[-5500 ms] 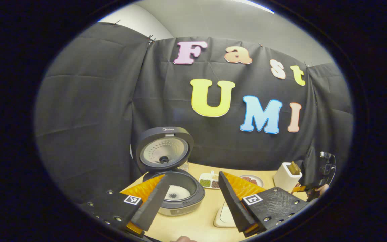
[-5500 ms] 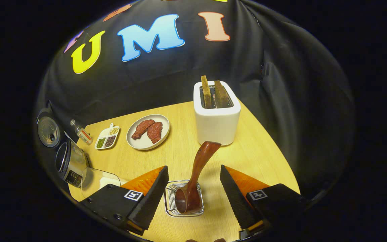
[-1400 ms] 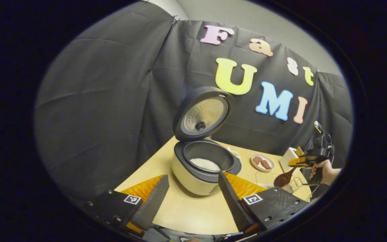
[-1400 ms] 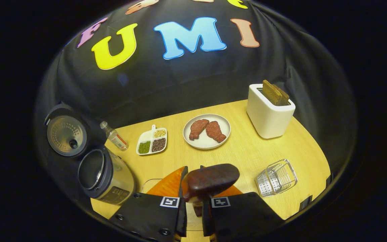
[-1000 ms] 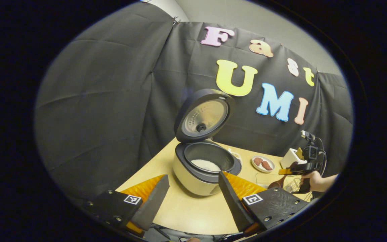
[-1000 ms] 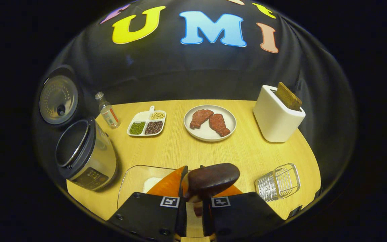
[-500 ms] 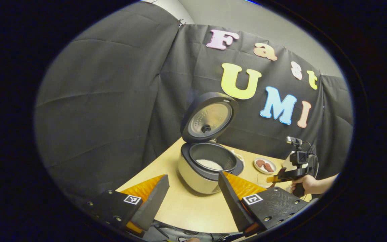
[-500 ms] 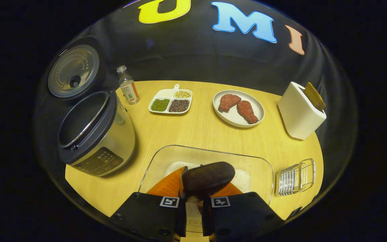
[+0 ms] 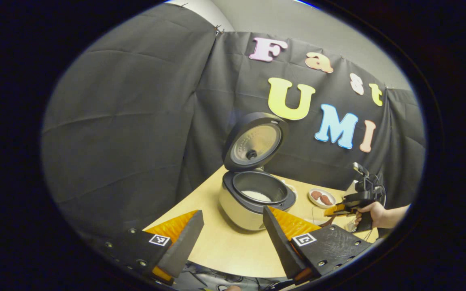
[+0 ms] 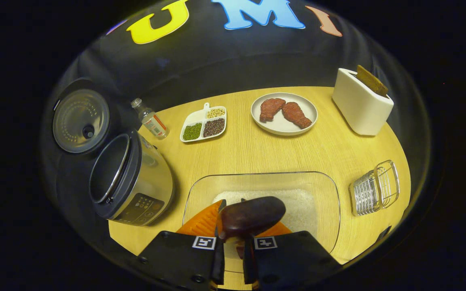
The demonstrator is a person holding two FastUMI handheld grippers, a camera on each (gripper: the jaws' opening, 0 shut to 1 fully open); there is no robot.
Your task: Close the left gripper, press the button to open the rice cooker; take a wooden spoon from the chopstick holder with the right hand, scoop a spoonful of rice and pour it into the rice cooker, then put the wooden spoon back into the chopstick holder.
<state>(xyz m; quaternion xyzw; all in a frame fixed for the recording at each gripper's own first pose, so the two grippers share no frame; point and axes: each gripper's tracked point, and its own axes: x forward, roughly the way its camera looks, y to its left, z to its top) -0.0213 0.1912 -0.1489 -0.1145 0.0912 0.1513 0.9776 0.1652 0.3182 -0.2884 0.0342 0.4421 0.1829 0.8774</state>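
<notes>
Wooden table point(image 10: 257, 153): right gripper point(image 10: 231, 246) clamps the wooden spoon point(image 10: 251, 216) (bowl hidden) over rice tray point(image 10: 200, 190); left gripper point(image 9: 233, 238) gapes empty.

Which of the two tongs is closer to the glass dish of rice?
Right. The right tongs hold the wooden spoon just above the glass dish; the left tongs sit farther off, near the rice cooker.

Bare table point(image 10: 257, 155) runs between the clear rice dish point(image 10: 200, 190) (near) and the far plate point(image 10: 283, 126) and seed tray point(image 10: 194, 118). Left, the rice cooker point(image 10: 136, 188) stands with its raised lid point(image 10: 80, 120); right, the wire holder point(image 10: 374, 188).
</notes>
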